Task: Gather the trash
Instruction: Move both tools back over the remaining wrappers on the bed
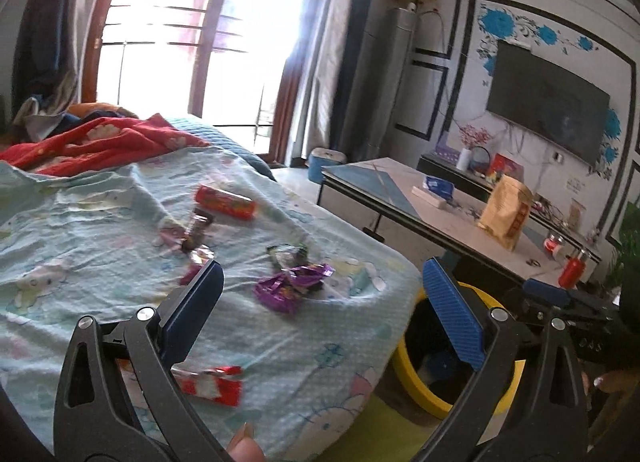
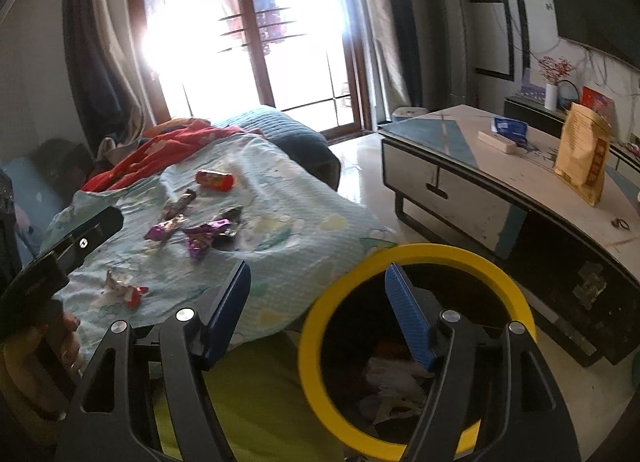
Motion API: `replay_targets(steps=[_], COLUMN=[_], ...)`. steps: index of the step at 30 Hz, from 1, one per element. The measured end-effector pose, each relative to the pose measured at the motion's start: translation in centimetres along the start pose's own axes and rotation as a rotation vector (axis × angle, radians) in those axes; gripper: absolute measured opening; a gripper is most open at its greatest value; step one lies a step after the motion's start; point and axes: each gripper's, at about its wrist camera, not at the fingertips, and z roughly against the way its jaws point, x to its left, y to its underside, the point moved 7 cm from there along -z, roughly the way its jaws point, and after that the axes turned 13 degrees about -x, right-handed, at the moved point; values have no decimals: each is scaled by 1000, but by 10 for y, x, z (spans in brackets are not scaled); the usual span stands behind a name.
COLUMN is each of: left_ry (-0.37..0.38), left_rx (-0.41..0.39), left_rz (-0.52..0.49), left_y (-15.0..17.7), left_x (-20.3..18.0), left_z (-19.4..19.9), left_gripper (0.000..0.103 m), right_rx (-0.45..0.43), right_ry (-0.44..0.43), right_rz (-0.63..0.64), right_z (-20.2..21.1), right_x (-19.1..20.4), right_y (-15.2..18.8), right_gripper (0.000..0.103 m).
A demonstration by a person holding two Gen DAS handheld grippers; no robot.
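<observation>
Sunlit bedroom: on a pale blue cartoon-print bedsheet point(image 1: 100, 230), crumpled purple foil wrappers point(image 1: 290, 286) lie just ahead of the left gripper point(image 1: 324, 310), its jaws spread and empty. Right gripper point(image 2: 320, 314), also released, hovers above a yellow-rimmed black trash bin point(image 2: 320, 302).

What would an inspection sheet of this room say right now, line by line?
Surface: light blue bedsheet, wrinkled.
Job's things: purple wrapper, red can, red-white wrapper on the sheet; yellow-rimmed bin beside the bed, scraps inside.
Clutter: red blanket; yellow bag on the coffee table.
Grippers: left gripper and right gripper open, empty.
Cables: wires hanging below the television.
Surroundings: bright window, curtains.
</observation>
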Motion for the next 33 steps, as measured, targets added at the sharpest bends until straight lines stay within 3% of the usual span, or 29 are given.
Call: replay_targets(steps=[19,33], left_ry=[-134,-207], left_rx=[-70,-50], left_rz=[81,127], left_y=[-24,-22], left_x=[65,109], left_z=[10,5], left_gripper=[92,92], right_rx=[26,40], right_ry=[-136,-210], right_rz=[71,121], right_z=[-29,-63], right_x=[76,126], right_y=[-6,-6], right_gripper=[68,68])
